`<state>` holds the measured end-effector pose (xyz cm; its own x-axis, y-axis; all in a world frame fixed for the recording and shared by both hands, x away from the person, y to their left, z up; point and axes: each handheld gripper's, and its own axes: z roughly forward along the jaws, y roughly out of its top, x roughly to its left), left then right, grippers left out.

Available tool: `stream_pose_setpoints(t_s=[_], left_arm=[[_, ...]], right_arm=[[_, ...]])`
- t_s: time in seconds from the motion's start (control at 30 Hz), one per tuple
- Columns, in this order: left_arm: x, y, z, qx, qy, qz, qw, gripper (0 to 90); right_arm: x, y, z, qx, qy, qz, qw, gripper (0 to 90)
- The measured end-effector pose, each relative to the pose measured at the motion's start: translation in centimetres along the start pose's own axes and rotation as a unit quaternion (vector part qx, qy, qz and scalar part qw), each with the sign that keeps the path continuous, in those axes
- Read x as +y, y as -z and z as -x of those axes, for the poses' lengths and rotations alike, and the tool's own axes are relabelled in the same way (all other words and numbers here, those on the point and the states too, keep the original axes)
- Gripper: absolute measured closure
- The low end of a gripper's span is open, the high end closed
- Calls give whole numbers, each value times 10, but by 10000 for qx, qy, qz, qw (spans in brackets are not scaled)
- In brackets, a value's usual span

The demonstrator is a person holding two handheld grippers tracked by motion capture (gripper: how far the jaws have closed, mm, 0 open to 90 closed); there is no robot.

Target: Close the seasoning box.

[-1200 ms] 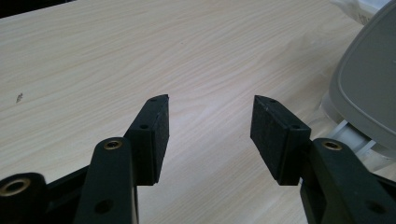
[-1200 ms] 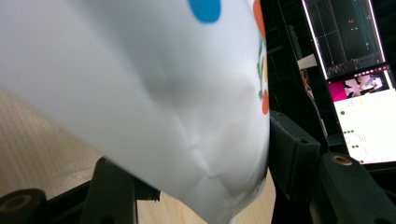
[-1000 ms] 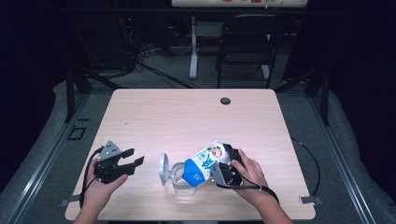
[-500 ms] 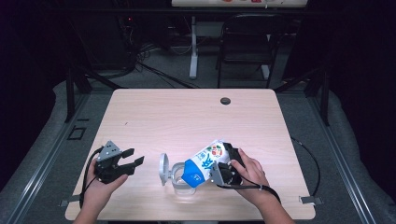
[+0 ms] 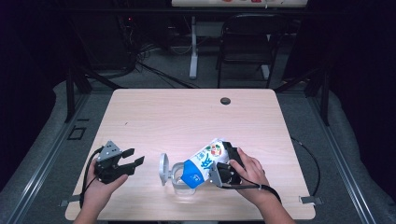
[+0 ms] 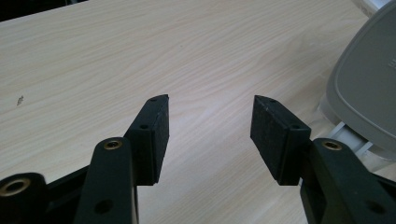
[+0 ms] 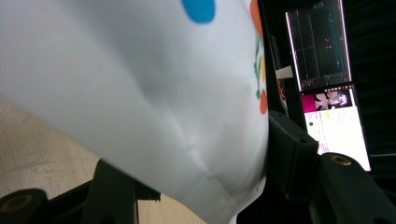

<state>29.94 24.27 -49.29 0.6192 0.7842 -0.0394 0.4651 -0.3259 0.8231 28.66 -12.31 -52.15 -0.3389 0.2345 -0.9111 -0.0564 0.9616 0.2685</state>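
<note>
Carton [image 5: 201, 163], white and blue, tilted spout-down, pinched by right claw [image 5: 219, 171]; left claw [image 5: 133, 162] spread.

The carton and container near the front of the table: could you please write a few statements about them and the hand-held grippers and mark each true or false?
1. The right hand-held gripper grips the white and blue carton. True.
2. The carton stands upright. False: it is tilted, its blue end over the clear container.
3. The left hand-held gripper holds the container's lid. False: its jaws are open with nothing between them.
4. The container's grey lid stands open. True.
5. The carton lies at the table's far edge. False: it is near the front edge.
</note>
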Motion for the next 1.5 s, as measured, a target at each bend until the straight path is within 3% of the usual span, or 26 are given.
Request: stream_pose_setpoints(t_s=[0.13, 0.53, 0.83, 0.93, 1.5], left_arm=[[0, 0, 0, -1, -5, -6, 10000, 477], [0, 1, 0, 6, -11, 14, 10000, 477], [1, 1, 0, -1, -20, -10, 10000, 478], [1, 2, 0, 3, -22, 2, 10000, 477], [1, 2, -1, 36, -10, 51, 10000, 477]], right_arm=[[-1, -2, -2, 32, -101, 153, 9998, 447], [2, -1, 3, -79, 200, 136, 9997, 451], [3, 0, 2, -128, 224, 168, 9995, 454], [4, 1, 4, -159, 344, 142, 9992, 456], [7, 1, 6, -274, 520, 216, 9980, 461]])
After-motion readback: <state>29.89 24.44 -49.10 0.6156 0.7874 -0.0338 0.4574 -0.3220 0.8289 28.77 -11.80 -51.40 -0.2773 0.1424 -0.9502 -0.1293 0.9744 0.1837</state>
